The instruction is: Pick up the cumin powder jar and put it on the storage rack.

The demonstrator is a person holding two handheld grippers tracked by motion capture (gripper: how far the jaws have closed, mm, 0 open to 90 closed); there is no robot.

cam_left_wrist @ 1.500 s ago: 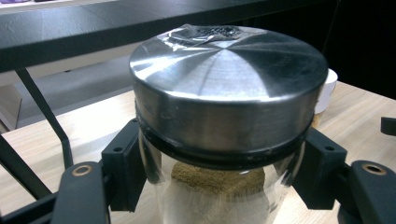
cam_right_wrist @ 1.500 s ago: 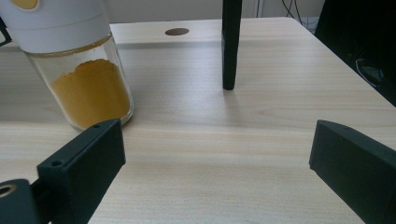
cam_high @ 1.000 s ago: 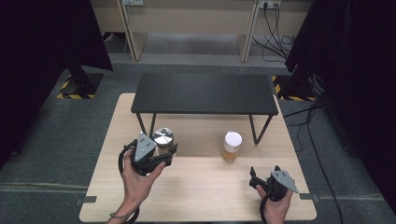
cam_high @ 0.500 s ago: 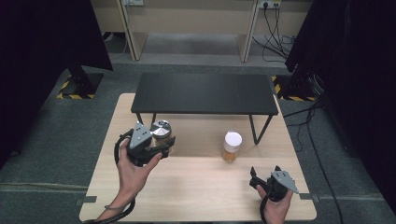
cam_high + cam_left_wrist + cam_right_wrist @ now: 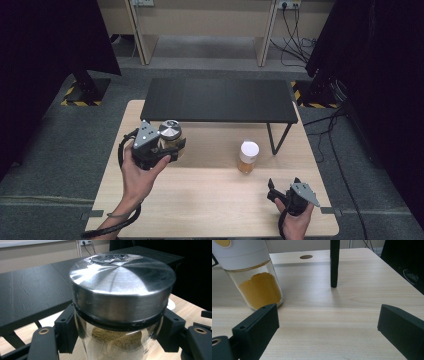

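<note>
Table: light wood table [image 5: 210,200].
Far half: black low shelf [image 5: 220,100] (standing on thin legs).
Centre-right: white-capped spice jar [image 5: 248,156], orange powder inside.

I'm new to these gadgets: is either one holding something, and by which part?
The left gripper clamps the steel-lidded jar on its glass sides just under the lid. The right gripper holds nothing.

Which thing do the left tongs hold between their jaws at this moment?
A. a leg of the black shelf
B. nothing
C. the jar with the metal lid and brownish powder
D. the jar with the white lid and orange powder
C: in the left gripper view, the two black jaws of the left tongs press on both sides of the glass jar with the metal lid, just under that lid.
</note>
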